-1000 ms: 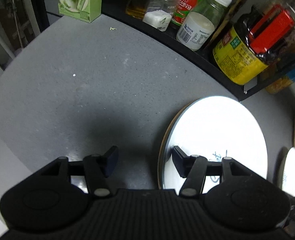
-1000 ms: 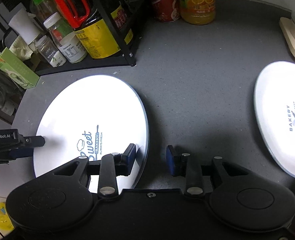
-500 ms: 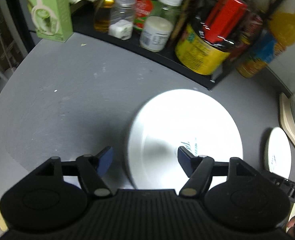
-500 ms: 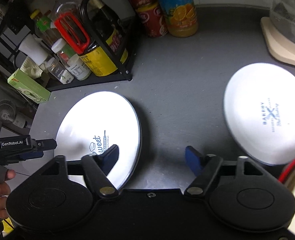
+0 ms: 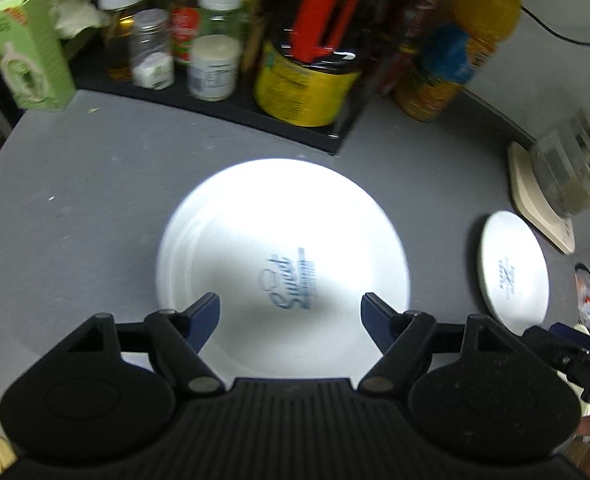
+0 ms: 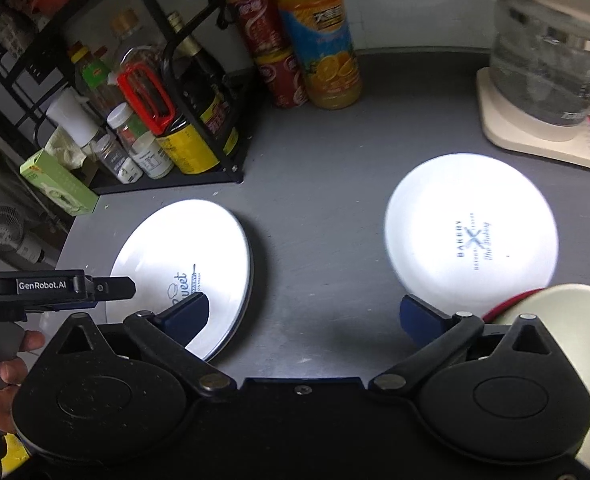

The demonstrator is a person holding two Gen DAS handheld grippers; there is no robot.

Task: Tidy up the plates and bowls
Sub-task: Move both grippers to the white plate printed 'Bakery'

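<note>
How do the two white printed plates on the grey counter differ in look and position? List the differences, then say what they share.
The Sweet plate lies beside the black condiment rack; the Bakery plate lies beside the kettle base. The Sweet plate carries script lettering, the Bakery plate block letters around a cross. In the left wrist view the Sweet plate looks larger. Both are white, round, blue-printed and lie flat.

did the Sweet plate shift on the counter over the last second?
No. The Sweet plate sits the same way beside the black rack; only the camera pulled back.

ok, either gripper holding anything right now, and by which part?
Nothing held. The left gripper and right gripper are both opening with nothing between their pads; the Sweet plate and Bakery plate lie flat on the counter.
</note>
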